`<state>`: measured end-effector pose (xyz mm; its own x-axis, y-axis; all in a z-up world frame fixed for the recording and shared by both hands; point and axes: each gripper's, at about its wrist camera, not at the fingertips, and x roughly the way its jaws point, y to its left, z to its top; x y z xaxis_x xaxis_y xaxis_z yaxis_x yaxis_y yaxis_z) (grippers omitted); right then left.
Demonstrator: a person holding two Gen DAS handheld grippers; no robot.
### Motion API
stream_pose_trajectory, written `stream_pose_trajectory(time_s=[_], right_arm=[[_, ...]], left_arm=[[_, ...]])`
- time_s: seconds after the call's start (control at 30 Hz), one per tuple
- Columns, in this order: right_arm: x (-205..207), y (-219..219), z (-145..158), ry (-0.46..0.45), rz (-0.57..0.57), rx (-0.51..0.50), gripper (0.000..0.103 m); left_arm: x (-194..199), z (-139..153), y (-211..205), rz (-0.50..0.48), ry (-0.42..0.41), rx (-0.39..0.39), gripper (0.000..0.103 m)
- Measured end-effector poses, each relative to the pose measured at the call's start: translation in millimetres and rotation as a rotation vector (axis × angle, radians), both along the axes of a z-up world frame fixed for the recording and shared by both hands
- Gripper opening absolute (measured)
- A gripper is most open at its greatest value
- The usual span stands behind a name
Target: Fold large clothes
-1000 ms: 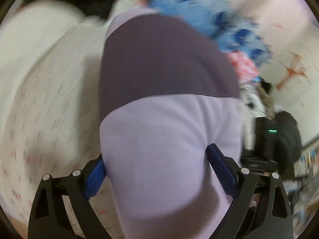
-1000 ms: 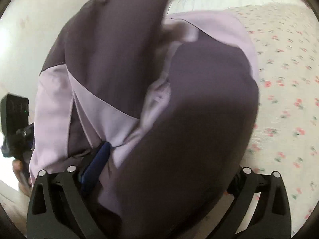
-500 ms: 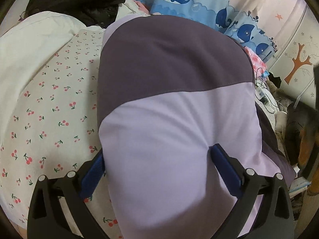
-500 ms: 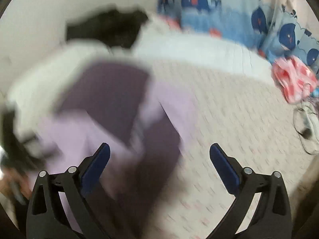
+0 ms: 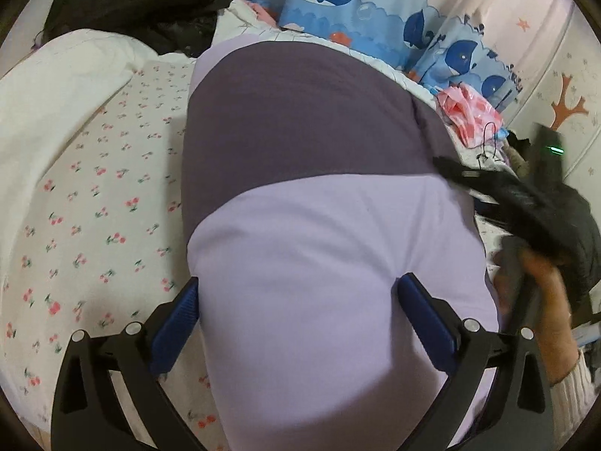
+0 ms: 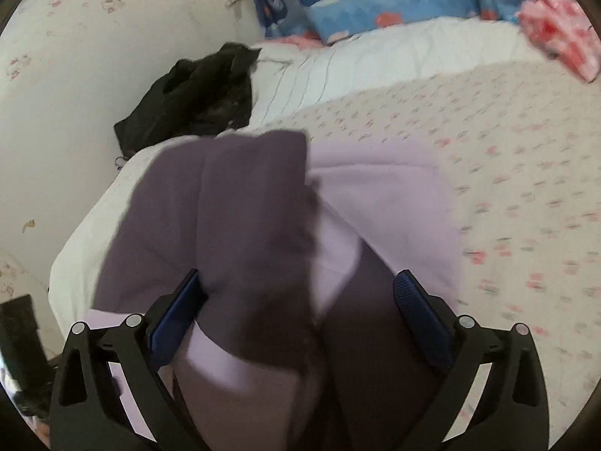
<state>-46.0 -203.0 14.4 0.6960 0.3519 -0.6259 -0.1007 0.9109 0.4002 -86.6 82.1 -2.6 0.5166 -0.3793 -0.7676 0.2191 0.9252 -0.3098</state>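
A folded garment in lilac and dark purple [image 5: 319, 225] lies on the cherry-print bed sheet [image 5: 94, 206]. My left gripper [image 5: 300, 297] stands wide open low over its lilac near end; the cloth fills the gap between the blue pads [image 5: 176, 323], and I see no firm pinch. In the right wrist view the same garment [image 6: 244, 206] lies bunched and blurred below my right gripper [image 6: 296, 289], which is open and hangs above it. The right gripper's black body [image 5: 544, 206] and the hand [image 5: 533, 285] holding it show at the right edge of the left wrist view.
A black garment heap [image 6: 195, 94] lies on the white quilt [image 6: 357, 56] near the wall. Blue whale-print pillows [image 5: 357, 26] line the far side, with a pink cloth [image 5: 469, 112] beside them. The sheet [image 6: 526, 169] stretches right of the garment.
My right gripper has lifted up and back off the garment, so its view now takes in the whole bed. It and its hand have come into the left wrist view. The left gripper has barely moved.
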Motion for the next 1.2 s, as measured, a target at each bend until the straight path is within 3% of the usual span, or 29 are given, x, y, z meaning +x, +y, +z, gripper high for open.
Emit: stream_pose_trajectory(time_s=[0.1, 0.17, 0.2, 0.27, 0.33, 0.47, 0.53, 0.6, 0.67, 0.7, 0.73, 0.8, 0.83, 0.93, 1.03, 1.13, 1.2], right_arm=[[-68.1, 14.2, 16.9, -0.084, -0.047, -0.144, 0.096], [-74.3, 32.5, -21.4, 0.045, -0.029, -0.297, 0.096], [-76.5, 29.7, -46.1, 0.08, -0.011, -0.278, 0.096], [-69.1, 8.4, -56.2, 0.154, -0.032, -0.141, 0.096], [-71.9, 0.4, -29.7, 0.144, -0.075, -0.22, 0.096], [-65.1, 2.3, 45.4, -0.023, -0.087, -0.242, 0.096], [-38.7, 14.2, 79.9, -0.087, -0.078, -0.265, 0.096], [-6.2, 28.1, 93.4, -0.107, -0.053, -0.255, 0.096], [28.5, 39.5, 86.4, -0.081, -0.054, -0.253, 0.096], [42.2, 43.1, 71.0, -0.056, -0.059, -0.252, 0.096], [58.2, 45.1, 35.8, 0.01, -0.074, -0.259, 0.096], [66.3, 40.8, -19.6, 0.095, -0.075, -0.154, 0.096], [54.2, 23.2, -39.8, 0.089, -0.128, -0.026, 0.096], [11.4, 3.3, -53.1, 0.057, -0.208, 0.08, 0.096], [6.2, -10.0, -61.5, 0.073, -0.207, 0.166, 0.096], [24.5, -7.5, -52.9, 0.157, -0.143, 0.152, 0.097], [24.2, -12.0, -30.9, 0.149, -0.123, 0.124, 0.097]], left_arm=[[-8.8, 1.8, 2.8, 0.0, -0.028, 0.02, 0.098], [-9.5, -1.1, 2.9, 0.01, -0.032, 0.005, 0.098], [-10.2, -0.8, 2.1, 0.012, -0.031, 0.008, 0.098], [-14.9, 3.3, -5.8, 0.0, -0.038, 0.047, 0.098], [-23.6, 10.8, -14.1, -0.014, -0.074, 0.104, 0.098], [-28.6, 13.6, -18.2, -0.029, -0.111, 0.155, 0.098], [-29.2, 14.3, -19.2, -0.028, -0.118, 0.161, 0.098], [-30.9, 14.6, -20.7, -0.026, -0.128, 0.171, 0.098], [-31.8, 14.7, -21.0, -0.027, -0.135, 0.177, 0.098], [-32.5, 15.1, -21.2, -0.031, -0.137, 0.181, 0.098], [-32.7, 15.6, -21.0, -0.037, -0.139, 0.182, 0.098], [-33.7, 17.6, -19.0, -0.059, -0.146, 0.142, 0.098], [-34.5, 19.9, -18.3, -0.075, -0.153, 0.121, 0.098], [-40.5, 23.5, -30.4, -0.13, -0.151, 0.178, 0.098], [-49.2, 28.9, -37.0, -0.136, -0.186, 0.189, 0.097], [-47.5, 30.1, -41.2, -0.111, -0.203, 0.215, 0.097], [-45.3, 29.6, -41.3, -0.099, -0.198, 0.225, 0.098]])
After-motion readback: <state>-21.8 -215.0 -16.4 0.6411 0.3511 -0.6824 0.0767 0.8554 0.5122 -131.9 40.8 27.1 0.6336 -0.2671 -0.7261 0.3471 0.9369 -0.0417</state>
